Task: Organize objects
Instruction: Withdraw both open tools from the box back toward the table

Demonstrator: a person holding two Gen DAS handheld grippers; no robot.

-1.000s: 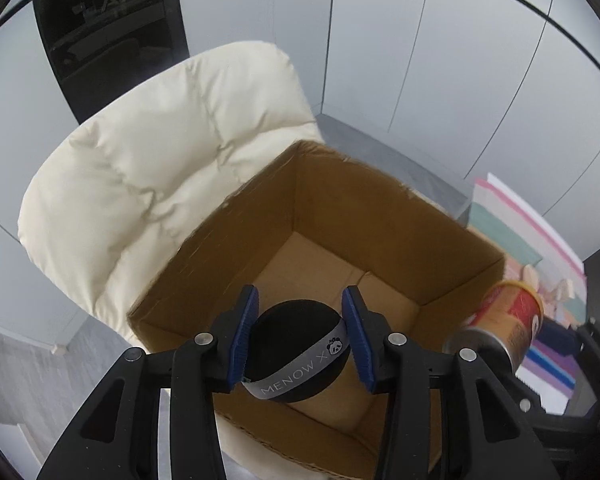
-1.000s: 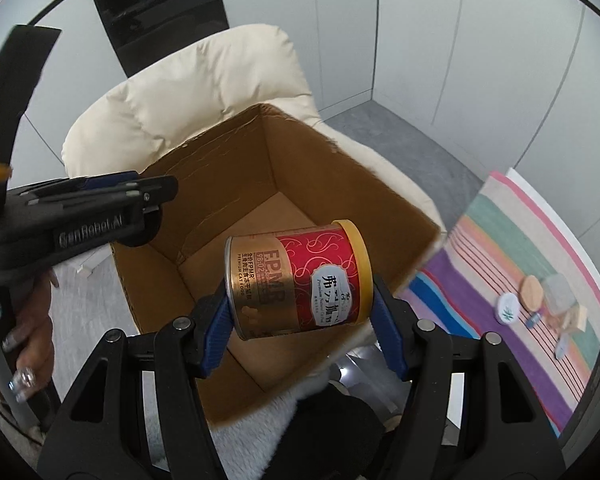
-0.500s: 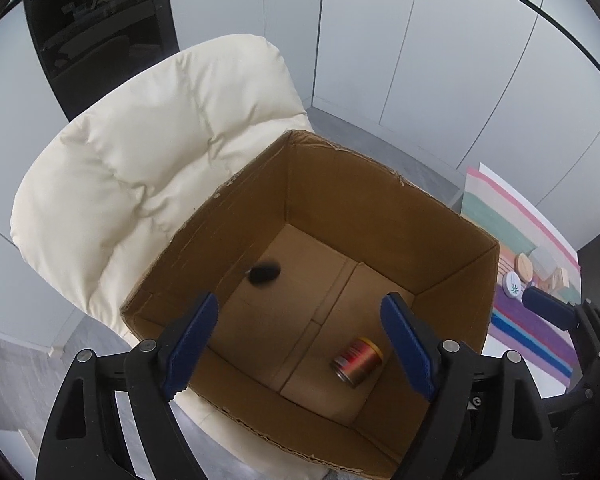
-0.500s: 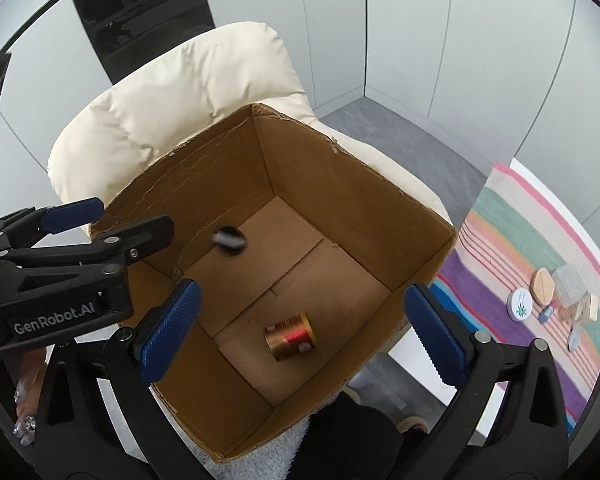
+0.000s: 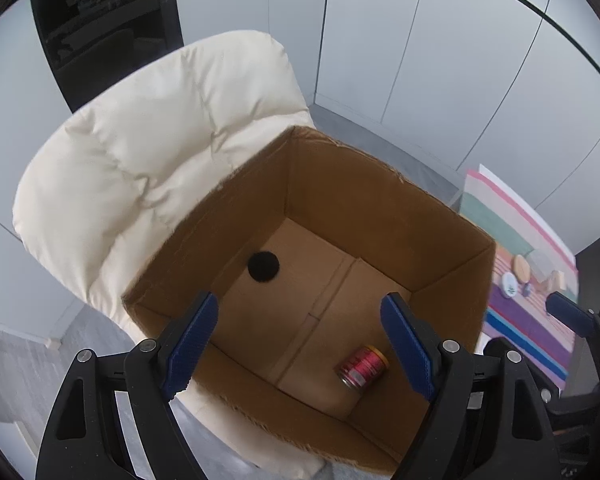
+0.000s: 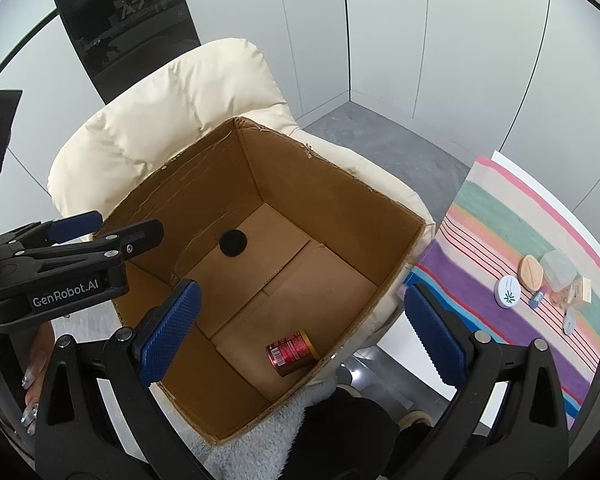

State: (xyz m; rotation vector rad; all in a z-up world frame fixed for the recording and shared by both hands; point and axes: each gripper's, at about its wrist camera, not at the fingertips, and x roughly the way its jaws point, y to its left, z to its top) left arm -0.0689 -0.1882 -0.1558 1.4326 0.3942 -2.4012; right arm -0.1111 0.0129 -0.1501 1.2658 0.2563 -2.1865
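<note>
An open cardboard box rests on a cream padded chair. On the box floor lie a round black object near the far left wall and a red and gold can on its side near the front right. My left gripper hangs open above the box with nothing between its blue pads. My right gripper also stands open and empty over the box's near edge. The left gripper shows at the left of the right wrist view.
A striped mat lies on the floor to the right with several small items, among them a round white tin and a wooden oval piece. A hand with decorated nails holds the left gripper. Grey fleece sits below the box.
Both grippers have opened and let go: the black round object and the red can dropped from the jaws onto the box floor, where they now lie still.
</note>
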